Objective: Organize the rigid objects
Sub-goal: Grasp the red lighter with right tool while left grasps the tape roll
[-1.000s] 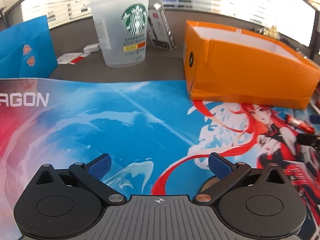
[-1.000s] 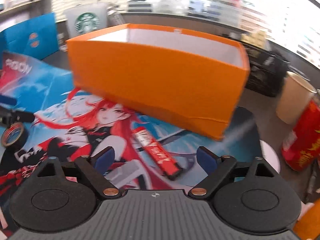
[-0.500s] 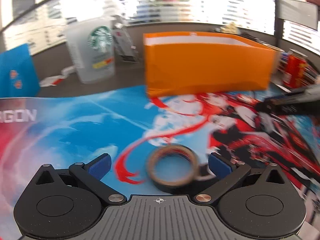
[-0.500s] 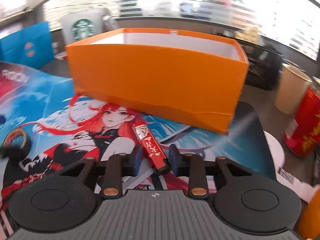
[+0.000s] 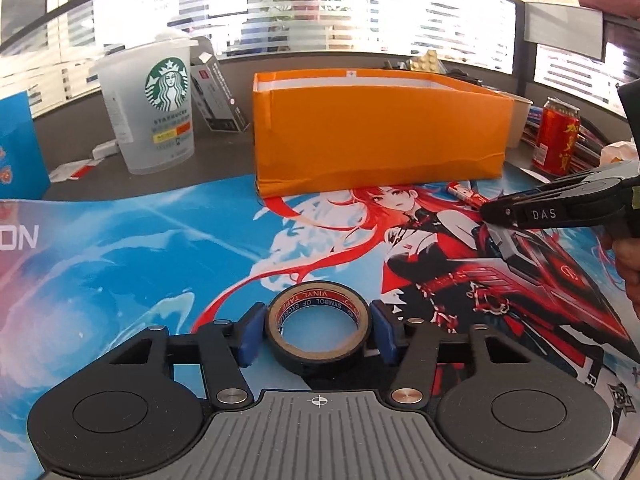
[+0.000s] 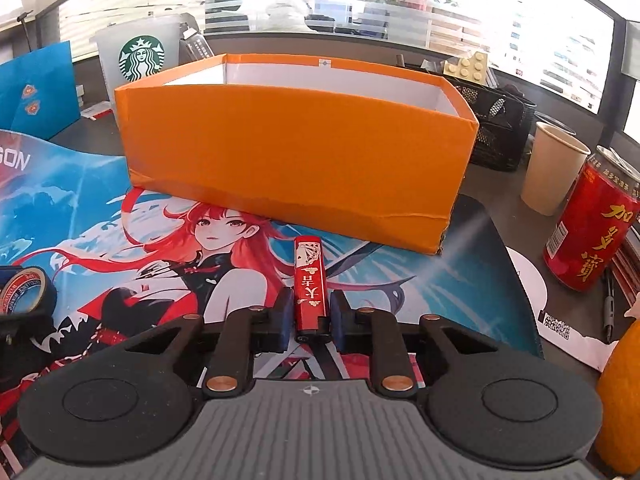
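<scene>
A black roll of vinyl tape [image 5: 320, 360] lies flat on the printed desk mat [image 5: 120, 260], between my left gripper's [image 5: 318, 330] blue pads. The jaws are closing and both pads touch the roll's sides. A red lighter [image 6: 309, 272] lies lengthwise on the mat, pointing at the orange box [image 6: 296, 160]. My right gripper [image 6: 311, 314] is closing on its near end, pads against both sides. The left wrist view shows the right gripper [image 5: 486, 212] from the side with the lighter [image 5: 466, 196] sticking out towards the orange box [image 5: 380, 140]. The tape [image 6: 24, 288] also shows at the right wrist view's left edge.
Behind the mat stand a frosted Starbucks cup [image 5: 156, 108], a small carton [image 5: 218, 96] and a blue paper bag [image 5: 16, 148]. Right of the box are a black mesh basket [image 6: 496, 128], a paper cup [image 6: 552, 168], a red can [image 6: 592, 236] and an orange fruit [image 6: 624, 400].
My left gripper swung right over the mat to the tape roll and closed onto it. My right gripper closed from wide open onto the red lighter, which now lies straight between the pads.
</scene>
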